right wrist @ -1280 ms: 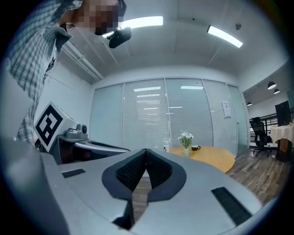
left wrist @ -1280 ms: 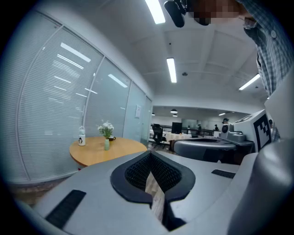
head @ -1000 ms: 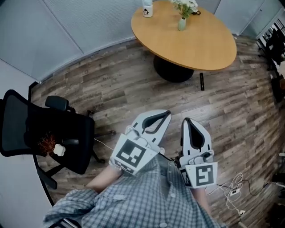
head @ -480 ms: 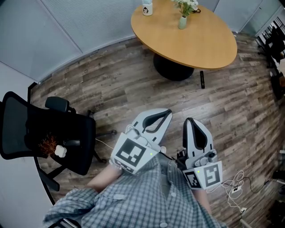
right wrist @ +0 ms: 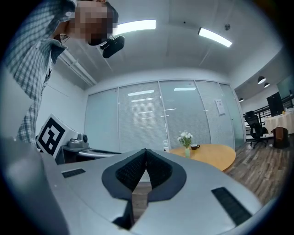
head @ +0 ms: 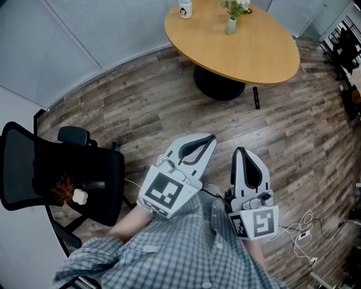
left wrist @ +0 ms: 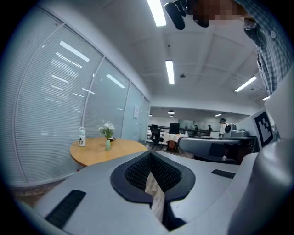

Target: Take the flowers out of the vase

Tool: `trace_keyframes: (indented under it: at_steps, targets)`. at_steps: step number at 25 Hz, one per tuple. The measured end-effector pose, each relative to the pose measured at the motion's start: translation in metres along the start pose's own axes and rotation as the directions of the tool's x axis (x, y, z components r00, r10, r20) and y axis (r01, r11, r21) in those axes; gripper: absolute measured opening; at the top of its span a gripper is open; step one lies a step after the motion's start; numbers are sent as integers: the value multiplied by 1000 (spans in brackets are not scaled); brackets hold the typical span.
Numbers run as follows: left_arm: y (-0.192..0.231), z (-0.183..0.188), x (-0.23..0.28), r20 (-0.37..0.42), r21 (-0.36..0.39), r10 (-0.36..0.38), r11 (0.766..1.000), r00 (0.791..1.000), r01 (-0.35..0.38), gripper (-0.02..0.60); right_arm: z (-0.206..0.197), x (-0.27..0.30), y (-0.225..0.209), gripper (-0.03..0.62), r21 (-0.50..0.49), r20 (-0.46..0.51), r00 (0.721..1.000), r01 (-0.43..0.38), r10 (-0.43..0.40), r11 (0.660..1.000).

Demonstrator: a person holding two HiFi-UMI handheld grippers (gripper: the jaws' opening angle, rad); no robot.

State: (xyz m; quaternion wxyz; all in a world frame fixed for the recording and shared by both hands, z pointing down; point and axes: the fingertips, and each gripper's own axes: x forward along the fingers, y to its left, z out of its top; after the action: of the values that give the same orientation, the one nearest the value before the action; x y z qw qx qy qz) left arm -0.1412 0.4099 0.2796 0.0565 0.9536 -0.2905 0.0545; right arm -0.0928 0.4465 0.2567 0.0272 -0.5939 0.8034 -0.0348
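Note:
White flowers stand in a small pale green vase on a round wooden table at the far end of the room. The vase and flowers show small at the left in the left gripper view, and the vase with its flowers right of centre in the right gripper view. My left gripper and right gripper are held close to my body, well short of the table. Both are shut and hold nothing.
A white bottle and a dark cup share the table. A black office chair stands at the left with a small white object on its seat. A dark object lies on the floor by the table base. Cables lie at the lower right.
The table and chair have shifted slightly in the head view as I moved towards the table. Both grippers stayed shut and kept their place before me.

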Motion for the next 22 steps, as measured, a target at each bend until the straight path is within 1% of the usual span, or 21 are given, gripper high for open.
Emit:
trace_keyframes:
  at_steps: [6,11,16,22]
  targets:
    - [9,-5,-10,-4,-6,7,1000,1000,-7,8,-4,-2,-2,9,-37,-4,999,52,-53,998]
    - [14,-6,-3,-12,-11,19,1000,1000,-20,8,-6,3,-17,9,-40,-14,998,64,-65,997]
    - [23,-5,13,-10,-5,50,999,999,-50,8,-11,21,-35,9,-39,-19,999,31,-32,999]
    - [37,6,51,-7,-6,102,995,995,-102,8,-10,54,-62,9,-47,-39,998,-49,47,998]
